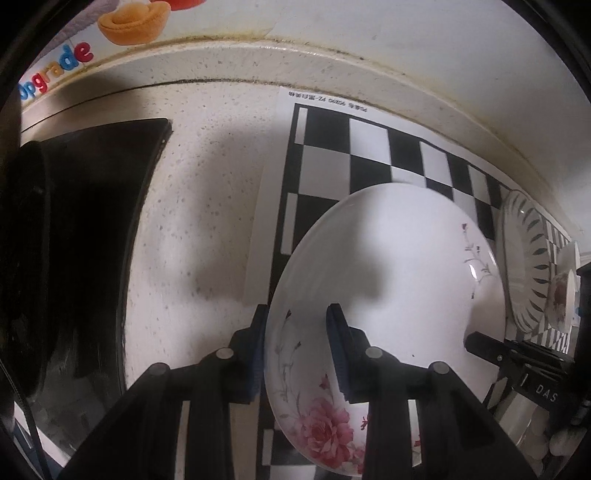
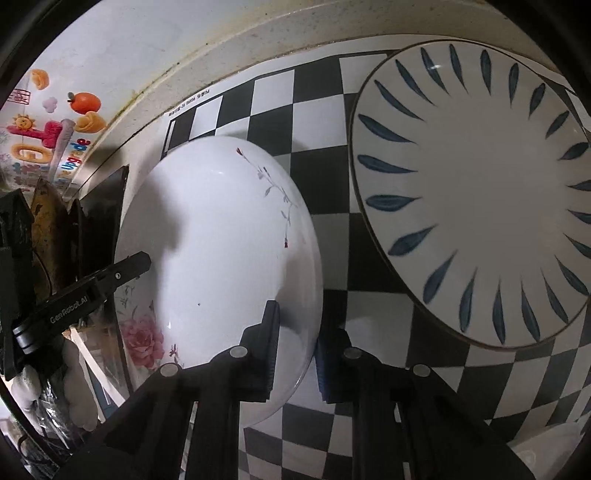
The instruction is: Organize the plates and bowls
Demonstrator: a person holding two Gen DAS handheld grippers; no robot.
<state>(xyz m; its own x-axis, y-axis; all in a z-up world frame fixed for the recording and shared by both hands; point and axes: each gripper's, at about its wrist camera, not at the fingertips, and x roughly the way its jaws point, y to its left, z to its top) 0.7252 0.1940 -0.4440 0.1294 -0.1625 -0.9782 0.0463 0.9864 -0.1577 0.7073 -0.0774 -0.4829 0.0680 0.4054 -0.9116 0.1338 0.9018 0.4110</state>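
Observation:
A white deep plate with pink flowers (image 1: 388, 258) (image 2: 221, 229) rests on the checkered mat (image 1: 369, 147). My left gripper (image 1: 297, 325) straddles its left rim, with one pad outside and one on the inner wall, shut on it. My right gripper (image 2: 297, 332) is shut on the opposite rim, which runs between its two pads. A finger of the right gripper (image 1: 491, 347) shows at the plate's far side in the left wrist view, and a finger of the left gripper (image 2: 125, 267) shows in the right wrist view. A white plate with blue leaf marks (image 2: 472, 192) (image 1: 524, 258) lies beside it on the mat (image 2: 314, 110).
A small flowered bowl (image 1: 563, 291) sits beyond the leaf plate. A black stove top (image 1: 92, 221) borders the speckled counter (image 1: 207, 184) on the left. The wall (image 1: 406, 29) with fruit stickers (image 2: 85, 101) closes the back. A white-gloved hand (image 2: 77, 387) holds the left gripper.

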